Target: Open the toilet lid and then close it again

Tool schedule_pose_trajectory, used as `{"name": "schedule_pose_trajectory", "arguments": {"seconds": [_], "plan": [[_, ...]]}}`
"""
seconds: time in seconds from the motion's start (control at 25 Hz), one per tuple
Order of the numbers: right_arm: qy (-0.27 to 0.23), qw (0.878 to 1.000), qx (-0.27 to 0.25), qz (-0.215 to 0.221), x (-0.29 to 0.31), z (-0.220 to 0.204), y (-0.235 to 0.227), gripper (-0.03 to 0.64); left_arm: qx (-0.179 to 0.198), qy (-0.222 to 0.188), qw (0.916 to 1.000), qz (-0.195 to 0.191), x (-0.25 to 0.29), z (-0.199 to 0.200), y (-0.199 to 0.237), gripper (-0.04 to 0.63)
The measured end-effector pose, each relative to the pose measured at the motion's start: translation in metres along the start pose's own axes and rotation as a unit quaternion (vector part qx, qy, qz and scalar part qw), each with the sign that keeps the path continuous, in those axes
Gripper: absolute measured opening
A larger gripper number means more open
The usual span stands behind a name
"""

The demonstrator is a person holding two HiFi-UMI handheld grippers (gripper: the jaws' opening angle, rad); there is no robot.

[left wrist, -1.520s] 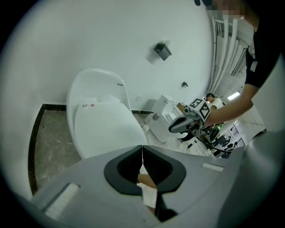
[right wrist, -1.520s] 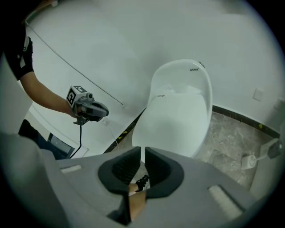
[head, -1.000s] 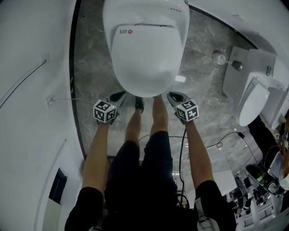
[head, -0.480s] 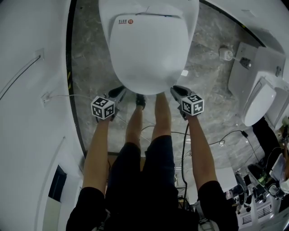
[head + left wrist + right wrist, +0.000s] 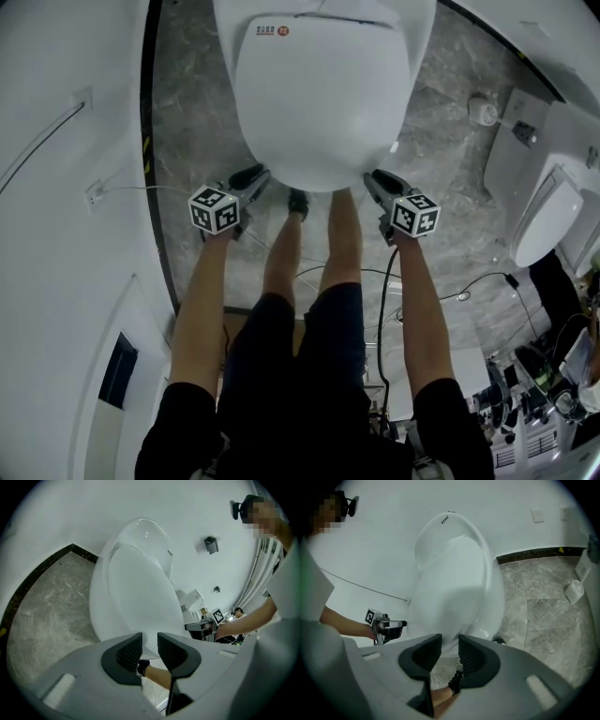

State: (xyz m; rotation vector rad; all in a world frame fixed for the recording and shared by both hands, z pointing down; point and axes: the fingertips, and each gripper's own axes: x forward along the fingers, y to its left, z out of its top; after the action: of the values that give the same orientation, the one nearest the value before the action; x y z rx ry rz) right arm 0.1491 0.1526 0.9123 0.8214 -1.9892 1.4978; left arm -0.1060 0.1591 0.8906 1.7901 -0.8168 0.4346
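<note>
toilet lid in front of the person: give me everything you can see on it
The toilet lid is white, glossy and plastic-looking, a rounded oval with a small red mark near its hinge end. It is down, lying flat over the bowl, with its front edge toward the person's legs. The left gripper and right gripper sit at either side of that front edge, jaws opening. The rim shows beyond each gap, with no pad pressing on it. Nothing lies on the lid.

A smooth, glossy finish is being shown by the toilet lid; the floor (grey veined stone) is being seen polished.
</note>
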Motion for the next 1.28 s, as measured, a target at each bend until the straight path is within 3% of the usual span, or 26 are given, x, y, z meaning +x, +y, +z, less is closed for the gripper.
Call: {"name": "schedule_pose_trajectory", "arguments": {"seconds": [0.36,0.52,0.76,1.16,1.28], "plan": [[-0.007,1.000,0.011,0.007,0.002,0.001,0.001,0.121,-0.017,-0.022,0.9996,0.010,-0.002,0.001,0.001,0.104],[-0.006,1.000,0.012,0.003,0.002,0.000,0.000,0.122,-0.026,-0.041,0.9983,0.033,-0.007,0.001,0.005,0.143],[-0.012,1.000,0.014,0.002,0.003,0.001,0.001,0.123,-0.054,0.001,0.9981,0.030,0.008,-0.016,0.011,0.147],[-0.019,0.999,0.045,0.004,0.001,0.001,0.003,0.121,-0.079,0.001,0.9963,0.034,0.007,-0.013,0.009,0.149],[-0.028,0.997,0.069,0.024,-0.002,0.003,0.005,0.121,-0.093,-0.004,0.9951,0.031,0.005,-0.012,0.006,0.149]]}}
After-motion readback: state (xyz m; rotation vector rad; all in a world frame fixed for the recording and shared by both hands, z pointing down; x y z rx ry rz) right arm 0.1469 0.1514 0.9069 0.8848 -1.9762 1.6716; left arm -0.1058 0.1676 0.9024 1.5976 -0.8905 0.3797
